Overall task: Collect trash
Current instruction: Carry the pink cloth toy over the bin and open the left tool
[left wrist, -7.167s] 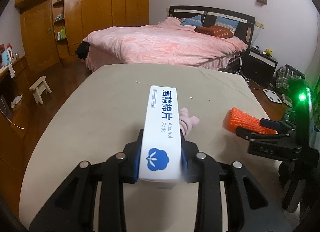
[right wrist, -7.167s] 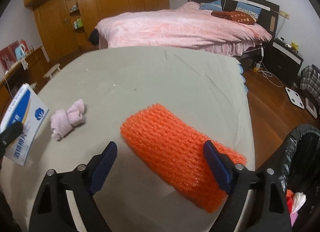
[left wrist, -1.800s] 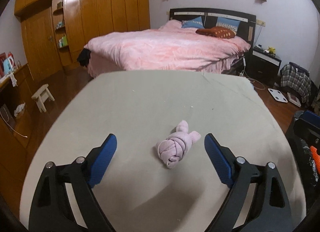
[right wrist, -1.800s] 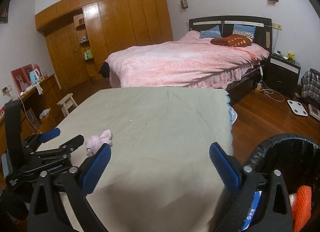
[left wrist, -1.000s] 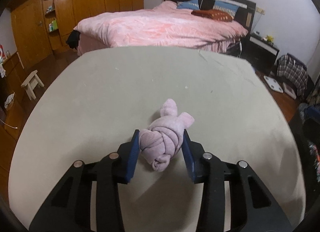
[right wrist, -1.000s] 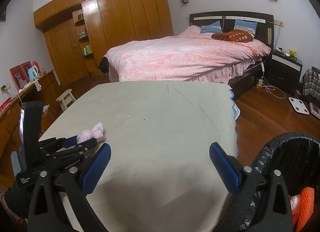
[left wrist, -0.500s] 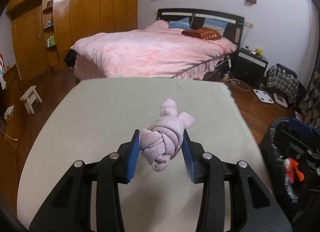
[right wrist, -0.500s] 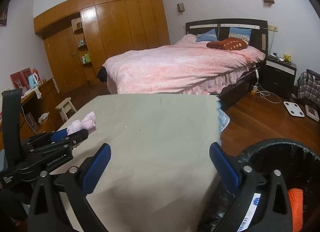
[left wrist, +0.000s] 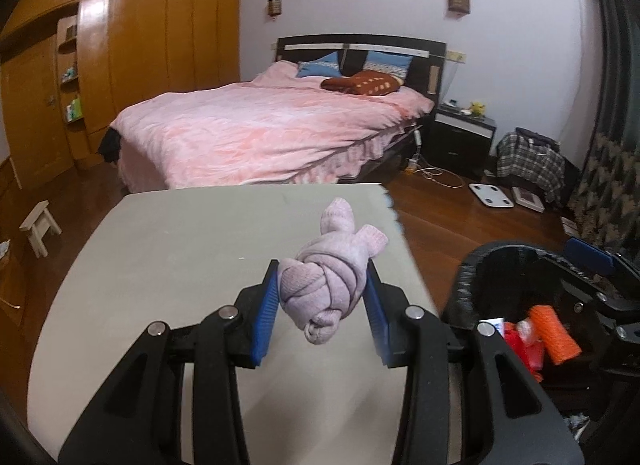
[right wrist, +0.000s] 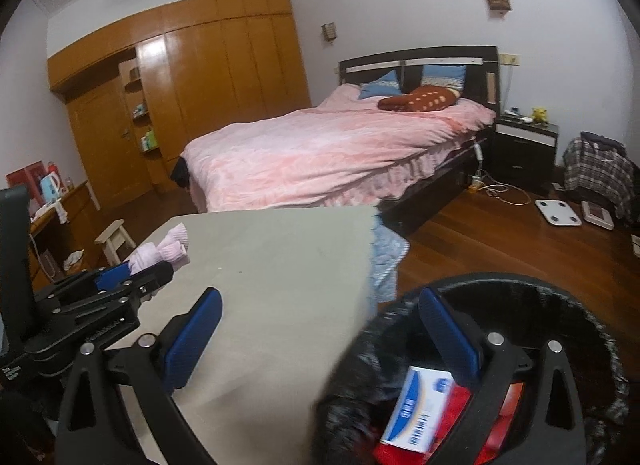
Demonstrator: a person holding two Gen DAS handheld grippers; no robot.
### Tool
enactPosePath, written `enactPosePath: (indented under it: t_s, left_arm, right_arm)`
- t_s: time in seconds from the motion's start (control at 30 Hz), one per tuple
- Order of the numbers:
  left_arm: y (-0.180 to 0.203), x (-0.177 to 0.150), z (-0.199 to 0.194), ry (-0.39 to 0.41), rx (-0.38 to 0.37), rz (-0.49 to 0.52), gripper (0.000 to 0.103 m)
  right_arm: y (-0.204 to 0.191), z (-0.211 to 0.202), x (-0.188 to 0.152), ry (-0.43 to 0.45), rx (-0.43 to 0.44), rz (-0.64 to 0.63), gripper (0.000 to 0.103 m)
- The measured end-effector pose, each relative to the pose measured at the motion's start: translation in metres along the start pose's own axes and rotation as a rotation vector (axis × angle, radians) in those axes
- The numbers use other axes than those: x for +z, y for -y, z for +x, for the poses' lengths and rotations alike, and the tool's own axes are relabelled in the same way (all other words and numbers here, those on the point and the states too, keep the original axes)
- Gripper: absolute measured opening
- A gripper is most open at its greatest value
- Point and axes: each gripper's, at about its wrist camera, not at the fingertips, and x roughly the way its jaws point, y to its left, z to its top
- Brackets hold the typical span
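Note:
My left gripper [left wrist: 322, 297] is shut on a knotted pink sock [left wrist: 328, 277] and holds it in the air above the grey table [left wrist: 168, 249], near its right edge. The sock also shows in the right wrist view [right wrist: 162, 253], held by the left gripper [right wrist: 136, 273]. The black-lined trash bin [left wrist: 472, 281] stands to the right, below table height, holding an orange foam net [left wrist: 554, 333] and a white-and-blue alcohol pad box [right wrist: 416, 409]. My right gripper [right wrist: 320, 325] is open and empty, over the table edge and the bin rim [right wrist: 568, 297].
A pink bed [left wrist: 264, 133] stands behind the table. A small wooden stool [left wrist: 38, 225] is on the floor at left. A nightstand [left wrist: 460, 141], a scale [left wrist: 490, 195] and a plaid bag [left wrist: 528, 163] are at right.
My left gripper closed on the pink sock, lifted it off the table and carried it right toward the bin. My right gripper moved right, over the bin.

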Motion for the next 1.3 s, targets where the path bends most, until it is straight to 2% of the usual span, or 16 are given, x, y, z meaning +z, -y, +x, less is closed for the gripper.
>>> enactPosePath:
  t_s: [0.43,0.7,1.03,1.23,1.3]
  left_arm:
    - [0.098,-0.005,0.002,0.009,-0.157,0.096,0.039]
    - [0.152,-0.014,0.017,-0.002,-0.237,0.152,0.039]
    - [0.194,-0.032,0.045,-0.046,-0.289,0.196,0.039]
    - [0.202,-0.033,0.052,-0.048,-0.303,0.201,0.040]
    - [0.200,-0.032,0.052,-0.047,-0.306,0.204,0.044]
  right_arm:
    - [0.071,-0.053,-0.011,0.037,-0.143,0.069,0.097]
    - [0.105,-0.070,-0.019,0.046,-0.207,0.100,0.097]
    - [0.138,-0.078,-0.034,0.040,-0.262,0.141,0.097]
    - [0.148,-0.075,-0.040,0.036,-0.278,0.158,0.097]
    - [0.151,-0.073,-0.042,0.034,-0.280,0.165,0.097]
